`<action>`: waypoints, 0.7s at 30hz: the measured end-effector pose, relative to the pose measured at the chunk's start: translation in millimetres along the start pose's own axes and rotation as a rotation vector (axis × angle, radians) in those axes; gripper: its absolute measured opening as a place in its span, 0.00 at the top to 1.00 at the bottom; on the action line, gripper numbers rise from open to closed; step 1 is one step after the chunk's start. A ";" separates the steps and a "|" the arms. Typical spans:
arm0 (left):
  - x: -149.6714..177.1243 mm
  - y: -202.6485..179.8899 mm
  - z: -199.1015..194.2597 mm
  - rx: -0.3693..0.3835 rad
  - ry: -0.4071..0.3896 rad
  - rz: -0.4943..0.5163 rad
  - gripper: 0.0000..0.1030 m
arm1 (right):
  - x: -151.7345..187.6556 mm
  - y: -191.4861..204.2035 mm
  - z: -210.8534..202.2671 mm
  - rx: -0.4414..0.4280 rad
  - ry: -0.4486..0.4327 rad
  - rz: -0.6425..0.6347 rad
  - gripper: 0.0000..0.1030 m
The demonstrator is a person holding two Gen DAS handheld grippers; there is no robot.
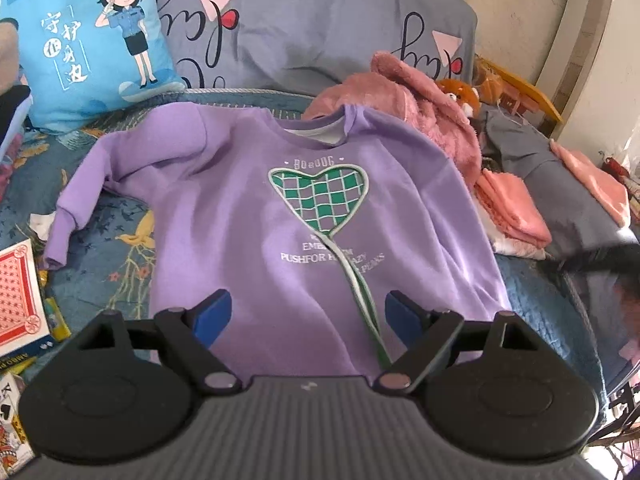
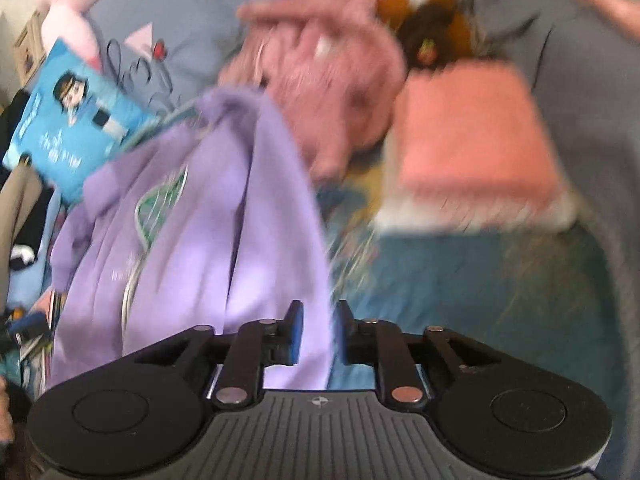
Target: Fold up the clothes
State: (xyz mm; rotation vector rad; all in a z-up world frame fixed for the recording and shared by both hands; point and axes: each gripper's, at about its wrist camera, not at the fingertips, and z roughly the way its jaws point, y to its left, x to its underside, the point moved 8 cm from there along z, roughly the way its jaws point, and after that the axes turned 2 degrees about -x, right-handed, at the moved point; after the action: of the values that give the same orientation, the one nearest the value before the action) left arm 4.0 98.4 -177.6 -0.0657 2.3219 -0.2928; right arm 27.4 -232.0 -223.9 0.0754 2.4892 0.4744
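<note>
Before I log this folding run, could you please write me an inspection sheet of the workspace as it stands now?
Surface: bed with blue floral quilt, mostly covered.
Job's things: purple sweatshirt with green checked heart print lies front up, left sleeve spread; its right edge is lifted. Folded salmon-pink stack sits to its right.
Clutter: playing-card boxes, blue cartoon cushion, fluffy pink garment, orange plush toy.
Grippers: left gripper open above the hem, holding nothing; right gripper shut on the sweatshirt's edge, view blurred.
Cables: nothing seen.
Surroundings: grey-blue patterned bedding, pale wall.
</note>
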 end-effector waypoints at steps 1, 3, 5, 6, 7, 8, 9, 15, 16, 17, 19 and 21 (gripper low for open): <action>0.5 -0.7 -0.1 0.000 0.001 0.002 0.15 | 10.4 -0.4 7.0 -0.012 0.012 0.023 0.73; 2.3 -3.4 0.4 0.003 0.010 -0.001 0.15 | 24.9 -1.5 17.0 -0.035 0.023 0.080 0.65; 4.6 -6.2 0.8 0.019 0.022 -0.006 0.14 | 36.0 -2.2 23.2 -0.044 0.011 0.130 0.51; 5.1 -8.4 0.9 0.016 0.023 0.009 0.13 | 37.3 -2.1 23.9 -0.043 0.002 0.139 0.51; 5.1 -10.1 1.2 0.003 0.020 0.028 0.12 | 35.1 -1.8 21.7 -0.036 -0.007 0.142 0.51; 5.5 -11.2 1.3 -0.006 0.018 0.042 0.12 | 32.9 -1.5 19.4 -0.030 -0.017 0.145 0.67; 5.5 -12.8 2.1 -0.006 0.021 0.046 0.12 | 30.6 -1.2 17.2 -0.023 -0.026 0.148 0.87; 0.4 -14.4 -0.2 0.020 0.010 0.037 0.07 | -3.4 -10.3 -13.8 0.064 -0.135 0.149 0.95; 0.3 -13.1 0.4 0.020 0.011 0.034 0.07 | -19.6 -17.3 -28.1 0.104 -0.179 0.141 0.95; 0.1 -11.7 1.6 0.011 0.013 0.031 0.07 | -35.8 -24.2 -42.6 0.143 -0.223 0.132 0.95; -0.7 -9.7 2.4 -0.003 0.010 0.021 0.07 | -68.2 -37.8 -72.5 0.223 -0.311 0.115 0.95; -2.3 -10.7 0.6 0.010 -0.001 0.012 0.07 | -98.1 -52.7 -97.7 0.286 -0.373 0.109 0.95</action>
State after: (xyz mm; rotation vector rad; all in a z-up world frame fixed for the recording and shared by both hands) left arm 5.6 88.2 -173.9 -0.0467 2.3187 -0.2978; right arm 55.0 -327.9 -114.5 0.3793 2.1729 0.1275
